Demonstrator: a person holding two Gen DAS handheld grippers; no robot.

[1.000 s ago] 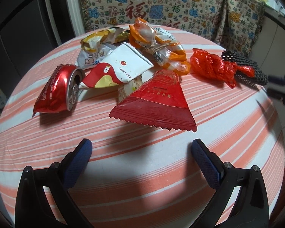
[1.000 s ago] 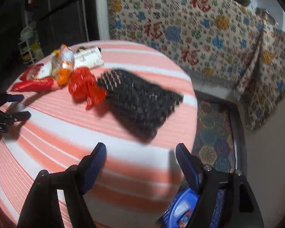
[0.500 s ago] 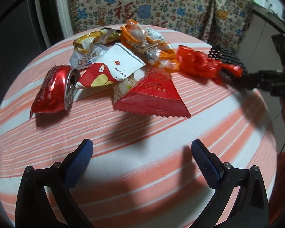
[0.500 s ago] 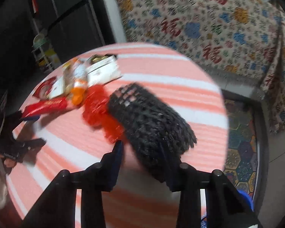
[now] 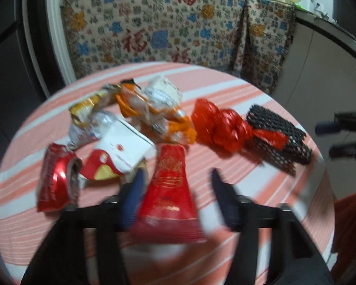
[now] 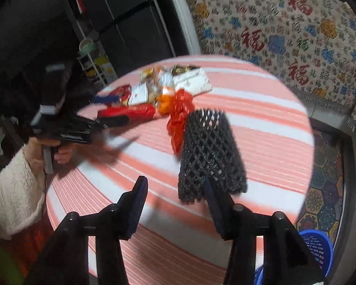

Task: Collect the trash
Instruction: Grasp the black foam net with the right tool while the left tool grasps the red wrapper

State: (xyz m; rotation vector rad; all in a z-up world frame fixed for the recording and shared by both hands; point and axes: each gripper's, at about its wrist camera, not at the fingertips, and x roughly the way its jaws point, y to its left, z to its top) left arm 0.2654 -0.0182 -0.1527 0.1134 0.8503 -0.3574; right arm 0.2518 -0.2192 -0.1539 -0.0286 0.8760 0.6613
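Observation:
Trash lies on a round table with an orange-striped cloth [image 5: 261, 99]. My left gripper [image 5: 178, 185] is open, its fingers either side of a red triangular wrapper [image 5: 170, 194]; it also shows in the right wrist view [image 6: 114, 109]. Beside it lie a crushed red can [image 5: 57, 180], a white and red wrapper [image 5: 121, 149], orange wrappers [image 5: 152, 109] and a knotted red plastic bag [image 5: 220, 128]. My right gripper [image 6: 175, 190] is open at the near end of a black foam net sleeve [image 6: 208, 152], which also shows in the left wrist view [image 5: 280, 135].
A blue plastic basket [image 6: 318, 249] stands on the floor below the table edge at right. A sofa with a patterned cover [image 5: 166, 33] stands behind the table. Dark cabinets [image 6: 121, 19] and a small rack [image 6: 92, 59] are at the back left.
My left gripper has moved forward until its fingers flank the red triangular wrapper. My right gripper has pulled back a little and sits at the net sleeve's near end. Both views are blurred by motion.

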